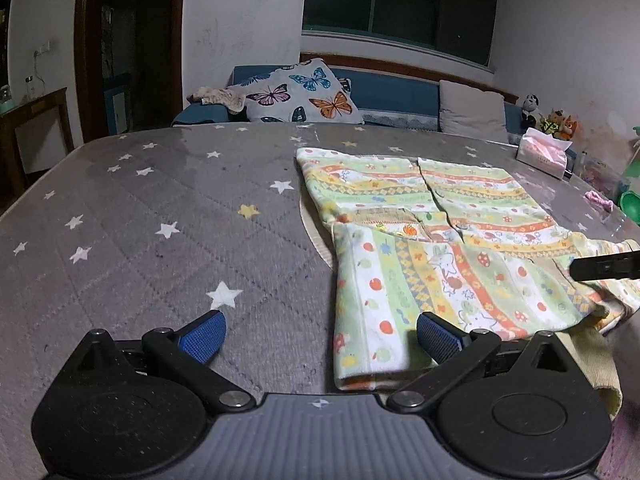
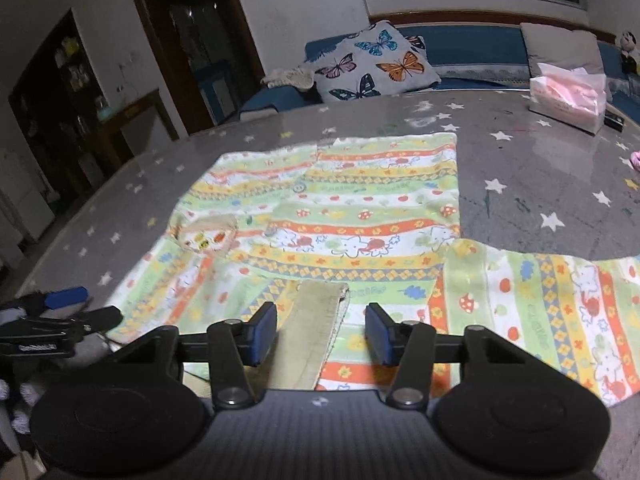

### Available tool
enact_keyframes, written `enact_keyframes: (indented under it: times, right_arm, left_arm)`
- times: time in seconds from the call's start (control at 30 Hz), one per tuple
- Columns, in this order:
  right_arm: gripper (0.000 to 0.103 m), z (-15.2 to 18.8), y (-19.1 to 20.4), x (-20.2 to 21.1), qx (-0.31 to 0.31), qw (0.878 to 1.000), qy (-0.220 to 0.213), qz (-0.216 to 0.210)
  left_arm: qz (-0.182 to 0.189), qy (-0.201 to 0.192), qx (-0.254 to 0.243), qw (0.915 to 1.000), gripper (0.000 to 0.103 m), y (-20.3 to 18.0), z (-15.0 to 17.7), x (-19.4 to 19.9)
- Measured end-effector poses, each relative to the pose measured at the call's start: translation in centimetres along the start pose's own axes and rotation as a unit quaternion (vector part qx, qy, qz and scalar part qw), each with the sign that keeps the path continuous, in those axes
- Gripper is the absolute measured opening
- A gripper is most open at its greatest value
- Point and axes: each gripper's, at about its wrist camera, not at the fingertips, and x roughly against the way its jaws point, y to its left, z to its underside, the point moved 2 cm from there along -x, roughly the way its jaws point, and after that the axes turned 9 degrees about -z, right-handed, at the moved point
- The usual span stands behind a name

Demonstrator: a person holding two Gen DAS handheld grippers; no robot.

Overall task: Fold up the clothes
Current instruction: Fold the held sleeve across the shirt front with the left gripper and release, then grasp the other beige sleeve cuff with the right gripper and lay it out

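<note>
Soft printed cotton garment (image 2: 340, 216), glossy tabletop (image 1: 160, 200)

A grey table (image 1: 168, 216) printed with white and yellow stars carries everything; its top is glossy and reflective towards the far edge. In the left wrist view, a striped, patterned shirt (image 1: 420, 216) lies spread flat on it at about 2 o'clock from the table's middle, one sleeve folded across the body. A tissue box (image 1: 542, 154) stands near the far edge at 1 o'clock, apart from the shirt. A small pink thing (image 1: 599, 199) lies at 3 o'clock, with a green object (image 1: 630, 202) just beside it at the edge; what either is cannot be told.
</note>
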Motion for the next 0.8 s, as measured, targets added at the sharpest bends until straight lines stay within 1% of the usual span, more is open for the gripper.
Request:
enact_keyframes:
  times: [0.03,0.07,0.1,0.13,0.17,0.2,0.27,0.4,0.63,0.7,0.8]
  right_arm:
    - [0.046,0.0,0.1,-0.4,0.005,1.0,0.004,0.003]
    - [0.04,0.0,0.3,-0.8,0.009,1.0,0.007,0.005]
    - [0.038,0.1,0.4,-1.2,0.012,1.0,0.011,0.008]
    - [0.034,0.1,0.5,-1.5,0.015,1.0,0.014,0.012]
    - [0.028,0.1,0.7,-1.6,0.022,0.999,0.015,0.018]
    - [0.024,0.1,0.9,-1.8,0.031,0.999,0.016,0.025]
    - [0.008,0.0,1.3,-1.8,0.044,0.998,0.015,0.035]
    - [0.007,-0.5,2.2,-1.4,0.074,0.996,0.005,0.055]
    - [0.007,-3.3,3.8,0.6,0.126,0.987,-0.045,0.084]
    - [0.007,-3.7,3.8,0.5,0.128,0.986,-0.049,0.091]
    - [0.007,-3.2,3.1,-0.7,0.113,0.989,-0.03,0.094]
  left_arm:
    - [0.001,0.0,0.001,1.0,0.103,0.0,0.1,0.0]
    - [0.002,0.0,0.003,1.0,0.103,0.1,0.1,0.0]
    - [0.003,0.0,0.005,1.0,0.103,0.1,0.1,0.0]
    - [0.003,0.0,0.007,1.0,0.103,0.2,0.2,0.0]
    - [0.004,0.0,0.008,1.0,0.103,0.2,0.2,0.0]
    - [0.005,0.001,0.01,0.9999,0.103,0.3,0.3,0.0]
    - [0.008,0.002,0.013,0.9999,0.103,0.4,0.3,-0.1]
    - [0.01,0.0,0.016,0.9998,0.103,0.5,0.3,0.0]
    - [0.013,-0.001,0.021,0.9997,0.103,0.5,0.4,0.0]
    - [0.013,-0.001,0.021,0.9997,0.103,0.5,0.4,0.0]
    - [0.014,-0.001,0.022,0.9997,0.103,0.5,0.4,0.0]
